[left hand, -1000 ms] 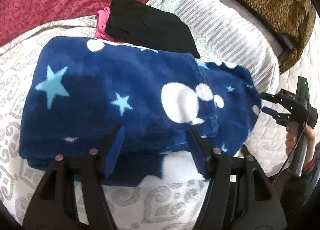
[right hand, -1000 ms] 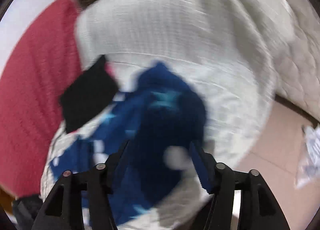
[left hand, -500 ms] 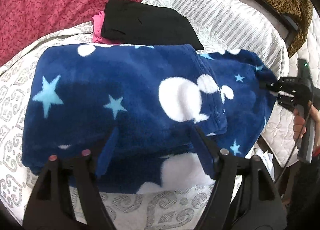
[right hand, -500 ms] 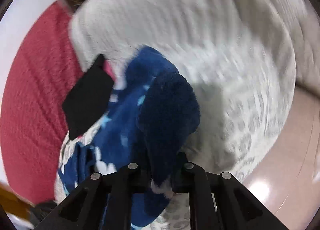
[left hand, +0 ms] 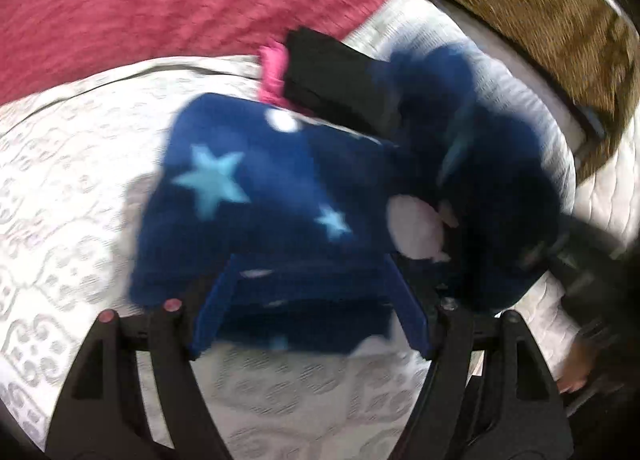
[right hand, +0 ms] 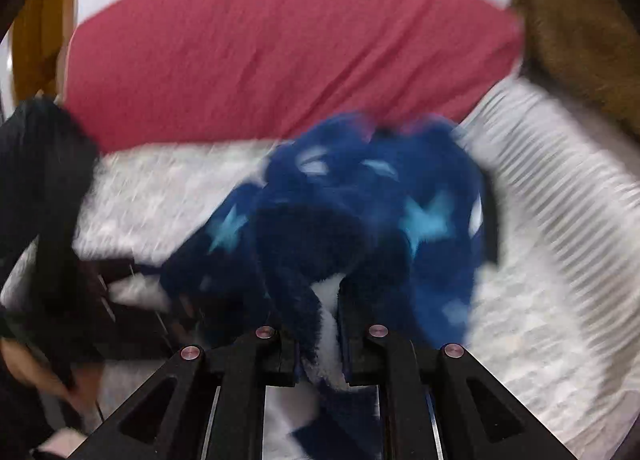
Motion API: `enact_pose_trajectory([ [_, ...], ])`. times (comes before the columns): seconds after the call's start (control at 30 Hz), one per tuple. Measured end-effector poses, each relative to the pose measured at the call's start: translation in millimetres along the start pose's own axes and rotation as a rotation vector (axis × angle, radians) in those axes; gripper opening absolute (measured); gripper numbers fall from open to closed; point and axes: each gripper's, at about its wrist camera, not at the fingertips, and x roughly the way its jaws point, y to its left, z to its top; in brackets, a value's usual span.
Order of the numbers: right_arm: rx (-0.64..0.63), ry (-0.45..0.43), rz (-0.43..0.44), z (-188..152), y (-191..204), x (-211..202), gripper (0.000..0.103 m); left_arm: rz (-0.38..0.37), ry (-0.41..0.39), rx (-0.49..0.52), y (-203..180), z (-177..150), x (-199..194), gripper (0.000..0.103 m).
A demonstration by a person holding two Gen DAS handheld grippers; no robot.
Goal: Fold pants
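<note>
My right gripper (right hand: 318, 336) has its fingers pinched on the pants' (left hand: 280, 212) raised end, lower centre of frame. The fold lies leftward toward my left gripper (left hand: 310, 312), fingers spread wide at the near edge on the bed (left hand: 72, 180).

pants (left hand: 280, 212) | fuzzy navy fleece, light-blue stars, white blobs | we see them half-folded, one end lifted
</note>
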Motion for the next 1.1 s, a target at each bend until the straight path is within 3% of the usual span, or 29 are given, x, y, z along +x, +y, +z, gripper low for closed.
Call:
enact_pose_trajectory([
  [0.1, -0.01, 0.111, 0.078, -18, 4, 24, 0.022, 0.001, -0.007, -0.037, 19, -1, -11, 0.075],
  [0.17, -0.011, 0.134, 0.088, -26, 2, 27, 0.027, 0.002, -0.011, -0.028, 19, 2, -13, 0.075],
  [0.23, 0.008, 0.138, 0.126, -31, -5, 21, 0.039, -0.039, -0.009, -0.012, 12, 4, -10, 0.075],
  [0.3, 0.048, 0.142, 0.188, -38, -16, 11, 0.061, -0.086, 0.008, -0.005, 3, 4, -6, 0.077],
  [0.4, 0.096, 0.14, 0.222, -44, -30, -2, 0.064, -0.139, 0.047, 0.034, -20, 4, 8, 0.079],
  [0.5, 0.136, 0.144, 0.16, -50, -43, -5, 0.066, -0.183, 0.102, 0.07, -40, 1, 22, 0.082],
  [0.63, 0.23, 0.156, 0.117, -62, -65, -6, 0.066, -0.169, 0.175, 0.086, -56, 0, 47, 0.082],
  [0.77, 0.294, 0.164, 0.122, -71, -79, -3, 0.067, -0.163, 0.186, 0.015, -59, 5, 62, 0.082],
  [0.8, 0.299, 0.165, 0.125, -72, -79, -3, 0.067, -0.159, 0.175, -0.015, -58, 9, 64, 0.075],
  [0.83, 0.302, 0.164, 0.126, -73, -80, -3, 0.067, -0.155, 0.166, -0.034, -58, 11, 64, 0.058],
  [0.93, 0.305, 0.153, 0.111, -77, -83, -9, 0.067, -0.139, 0.134, -0.035, -63, 20, 61, 0.039],
  [1.1, 0.342, 0.125, 0.063, -77, -96, -18, 0.067, -0.038, -0.007, 0.21, -100, 41, 19, 0.037],
])
